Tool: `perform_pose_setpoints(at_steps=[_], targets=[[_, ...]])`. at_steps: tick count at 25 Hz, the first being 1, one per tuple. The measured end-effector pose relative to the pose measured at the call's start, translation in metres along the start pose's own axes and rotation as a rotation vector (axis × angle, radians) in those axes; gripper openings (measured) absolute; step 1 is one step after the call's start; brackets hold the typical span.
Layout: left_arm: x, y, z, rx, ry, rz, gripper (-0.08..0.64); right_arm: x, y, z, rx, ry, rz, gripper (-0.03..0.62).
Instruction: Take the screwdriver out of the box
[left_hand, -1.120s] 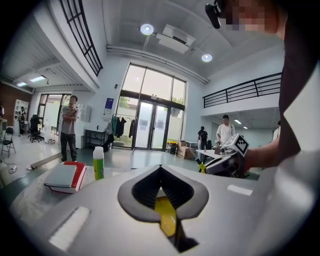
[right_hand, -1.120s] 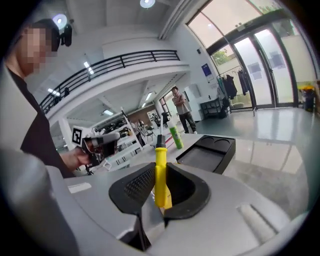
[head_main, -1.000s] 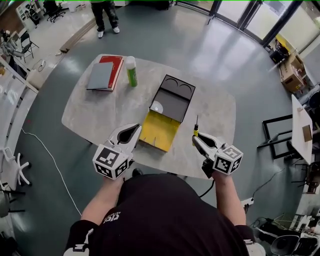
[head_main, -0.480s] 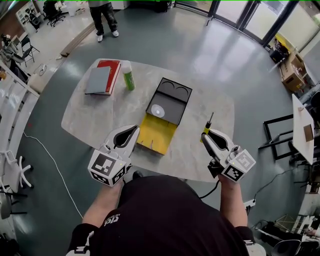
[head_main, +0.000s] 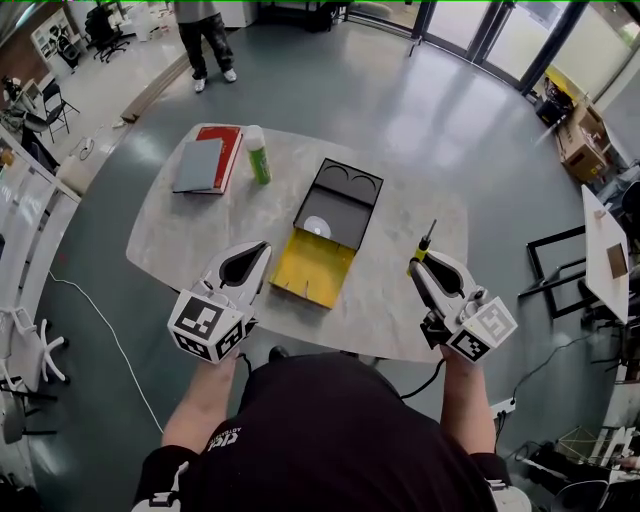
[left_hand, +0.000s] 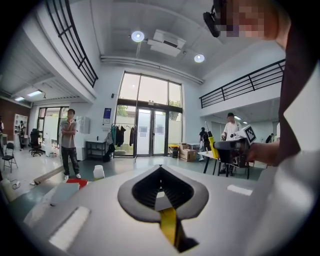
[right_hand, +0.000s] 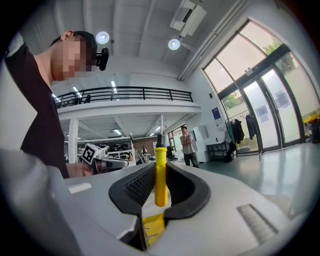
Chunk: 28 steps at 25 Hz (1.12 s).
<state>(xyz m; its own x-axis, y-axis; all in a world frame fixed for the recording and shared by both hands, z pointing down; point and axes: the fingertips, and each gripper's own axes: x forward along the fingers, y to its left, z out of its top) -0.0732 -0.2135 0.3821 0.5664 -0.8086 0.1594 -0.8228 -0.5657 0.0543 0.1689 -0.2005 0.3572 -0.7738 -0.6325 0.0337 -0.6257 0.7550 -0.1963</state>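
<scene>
The open box lies mid-table, a black half (head_main: 338, 195) joined to a yellow half (head_main: 312, 268). To its right, above the table, my right gripper (head_main: 420, 264) is shut on the yellow handle of the screwdriver (head_main: 424, 249), whose shaft points away from me. In the right gripper view the screwdriver (right_hand: 160, 175) stands upright between the pads of the right gripper (right_hand: 160, 170). My left gripper (head_main: 264, 248) hovers left of the yellow half, its jaws shut with nothing in them. In the left gripper view the tips of the left gripper (left_hand: 160, 167) meet, and the screwdriver (left_hand: 213, 148) shows at the right.
A small white disc (head_main: 317, 224) lies in the black half. A grey and red book stack (head_main: 207, 158) and a green-and-white bottle (head_main: 258, 152) sit at the far left of the table (head_main: 190, 250). A person (head_main: 205, 35) stands on the floor beyond.
My right gripper has lifted and moved right, away from the box, carrying the screwdriver and rolling a little. The left gripper has risen slightly beside the yellow half.
</scene>
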Motion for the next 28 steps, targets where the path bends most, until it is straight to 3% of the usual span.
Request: perform_pose_setpoints(at_steps=[28], targets=[[-0.010,-0.006,-0.002,-0.010,-0.002,0.010,0.002,0.002,-0.003,-0.010,0.041,0.002,0.002,0.081]])
